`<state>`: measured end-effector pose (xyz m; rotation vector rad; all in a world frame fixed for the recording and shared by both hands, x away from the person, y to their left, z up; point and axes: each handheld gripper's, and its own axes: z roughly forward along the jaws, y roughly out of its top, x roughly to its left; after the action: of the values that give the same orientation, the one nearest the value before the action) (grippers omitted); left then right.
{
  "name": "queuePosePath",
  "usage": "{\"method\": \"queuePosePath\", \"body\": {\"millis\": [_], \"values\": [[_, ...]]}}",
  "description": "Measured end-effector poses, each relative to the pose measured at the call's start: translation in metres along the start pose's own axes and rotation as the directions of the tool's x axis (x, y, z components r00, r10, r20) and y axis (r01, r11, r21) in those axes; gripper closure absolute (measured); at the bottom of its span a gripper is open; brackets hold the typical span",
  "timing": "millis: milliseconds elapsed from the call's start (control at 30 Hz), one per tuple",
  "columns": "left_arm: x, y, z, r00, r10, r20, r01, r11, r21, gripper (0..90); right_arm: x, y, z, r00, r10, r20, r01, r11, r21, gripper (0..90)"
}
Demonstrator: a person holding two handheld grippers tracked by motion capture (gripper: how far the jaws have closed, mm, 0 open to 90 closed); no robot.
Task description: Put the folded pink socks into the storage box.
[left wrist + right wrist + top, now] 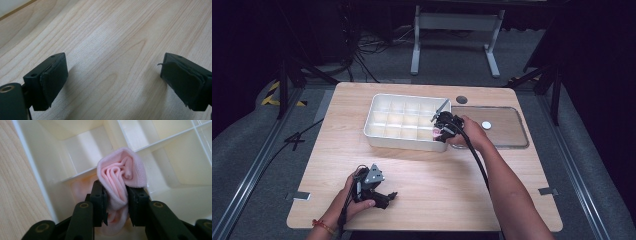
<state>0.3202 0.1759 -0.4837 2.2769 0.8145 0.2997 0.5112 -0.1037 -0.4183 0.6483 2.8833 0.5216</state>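
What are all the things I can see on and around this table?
Compartment box: one, white, divided into cells, at the table's far middle.
Rolled sock: one, pink, in the box's near right corner cell, between the right gripper's jaws.
Clear lid: one, transparent, flat on the table right of the box.
Knob: one, white, round, on the lid.
Disc: one, dark grey, round, by the table's far edge.
Table: one, light wood.
Frame: one, white metal, on the floor behind.
Left gripper: black, jaws open, over bare table.
Right gripper: black, jaws pressing the sock.
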Motion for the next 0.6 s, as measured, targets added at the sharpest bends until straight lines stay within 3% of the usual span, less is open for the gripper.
{"method": "queuePosePath", "body": {"millis": [200,300,433,600], "values": [[0.000,0.000,0.000,1.0000,0.000,0.000,0.000,1.0000,0.000,7.7,0.000,0.001,-0.002,0.9999,0.009,-0.005,-0.009,0.9999,0.009,65.7],[0.000,0.000,0.000,1.0000,-0.001,0.000,0.001,1.0000,0.000,7.7,0.000,0.003,-0.006,0.9993,0.030,-0.021,-0.030,0.9995,0.013,60.1],[0.000,0.000,0.000,1.0000,0.000,0.000,0.000,1.0000,0.000,7.7,-0.003,0.000,-0.012,0.9984,0.046,-0.031,-0.046,0.9989,-0.008,57.6],[0.000,0.000,0.000,1.0000,0.000,-0.001,0.000,1.0000,0.000,7.7,-0.002,0.000,-0.018,0.9986,0.051,-0.009,-0.052,0.9984,-0.024,54.4]]}}
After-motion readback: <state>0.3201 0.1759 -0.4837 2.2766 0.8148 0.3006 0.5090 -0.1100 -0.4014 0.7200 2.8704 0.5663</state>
